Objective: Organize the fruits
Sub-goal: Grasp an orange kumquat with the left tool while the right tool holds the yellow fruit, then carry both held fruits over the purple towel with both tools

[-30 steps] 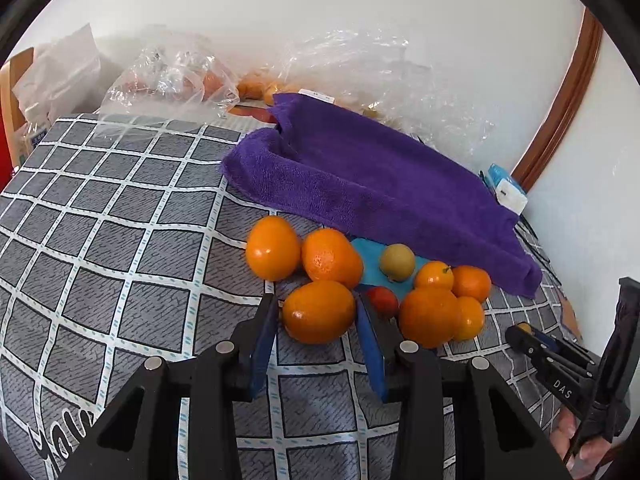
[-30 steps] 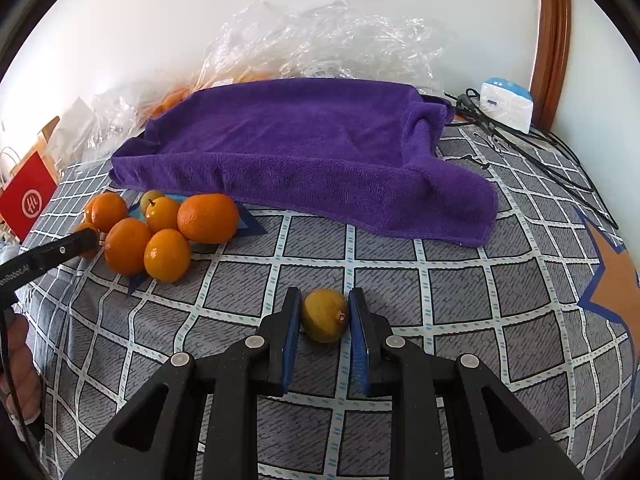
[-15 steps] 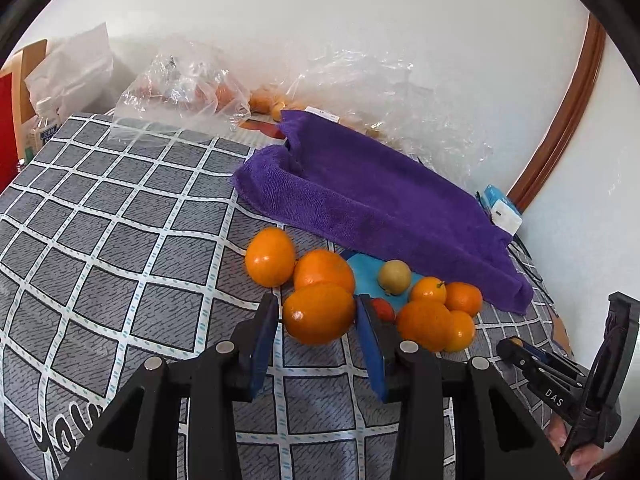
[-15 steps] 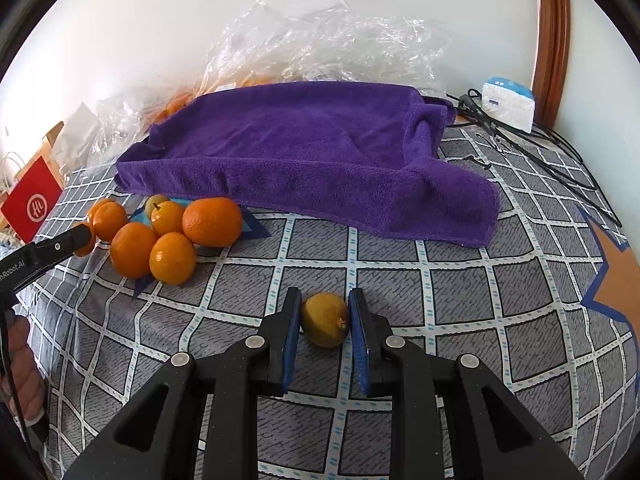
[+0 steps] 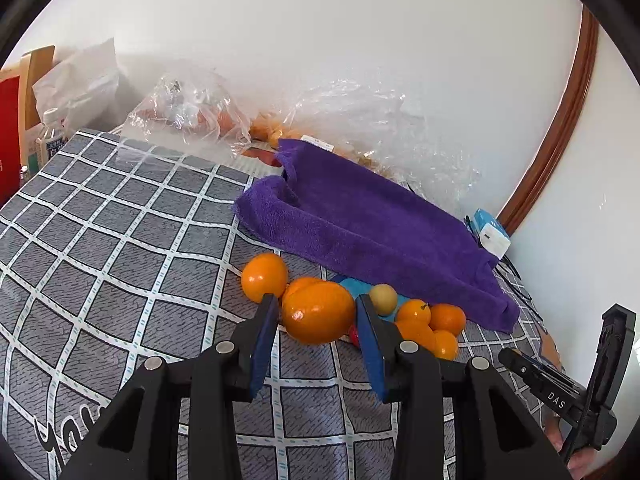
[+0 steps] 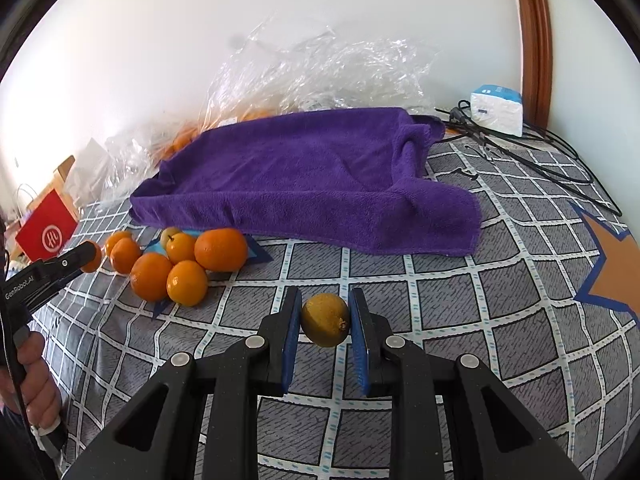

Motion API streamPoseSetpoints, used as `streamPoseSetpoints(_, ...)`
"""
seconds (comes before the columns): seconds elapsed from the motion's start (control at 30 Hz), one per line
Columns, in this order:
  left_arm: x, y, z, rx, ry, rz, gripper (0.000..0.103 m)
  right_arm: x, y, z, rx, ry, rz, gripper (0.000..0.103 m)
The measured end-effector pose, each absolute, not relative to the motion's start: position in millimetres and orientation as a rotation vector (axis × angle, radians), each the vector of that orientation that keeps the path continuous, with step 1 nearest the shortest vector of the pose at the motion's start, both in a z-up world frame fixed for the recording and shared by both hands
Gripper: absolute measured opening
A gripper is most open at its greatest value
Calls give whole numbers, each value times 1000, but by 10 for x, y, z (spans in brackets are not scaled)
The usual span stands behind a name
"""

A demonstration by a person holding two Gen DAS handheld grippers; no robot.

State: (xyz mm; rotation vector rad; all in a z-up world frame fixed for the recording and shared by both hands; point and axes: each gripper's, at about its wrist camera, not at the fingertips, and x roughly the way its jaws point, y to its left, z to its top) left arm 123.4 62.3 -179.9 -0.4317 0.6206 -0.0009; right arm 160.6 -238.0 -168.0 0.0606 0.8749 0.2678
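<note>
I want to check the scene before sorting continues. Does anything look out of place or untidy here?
Mostly the purple towel: it lies rumpled, its front edge beside the oranges. Crumpled clear plastic bags are heaped against the wall behind it.

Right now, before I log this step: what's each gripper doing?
Left gripper: shut on the large orange.
Right gripper: shut on the lemon.

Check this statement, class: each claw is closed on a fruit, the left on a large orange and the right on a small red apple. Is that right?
One detail is wrong. The right claw holds a small yellow lemon, not a red apple; the right wrist view shows it between the blue pads. The left claw is indeed on a large orange.
</note>
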Motion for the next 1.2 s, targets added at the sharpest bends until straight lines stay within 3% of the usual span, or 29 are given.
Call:
streamPoseSetpoints(0.47, 1220, 552, -1669, -349, 632, 4, 38, 1544, -2410, -1452, 26, 884, 207, 24)
streamPoseSetpoints(0.93, 1541, 681, -768, -293, 531, 45, 38, 1869, -2195, -939, 14, 836, 217, 24)
streamPoseSetpoints(1.2, 2005, 596, -598, -297, 561, 20, 38, 2329, -2145, -721, 1, 788, 207, 24)
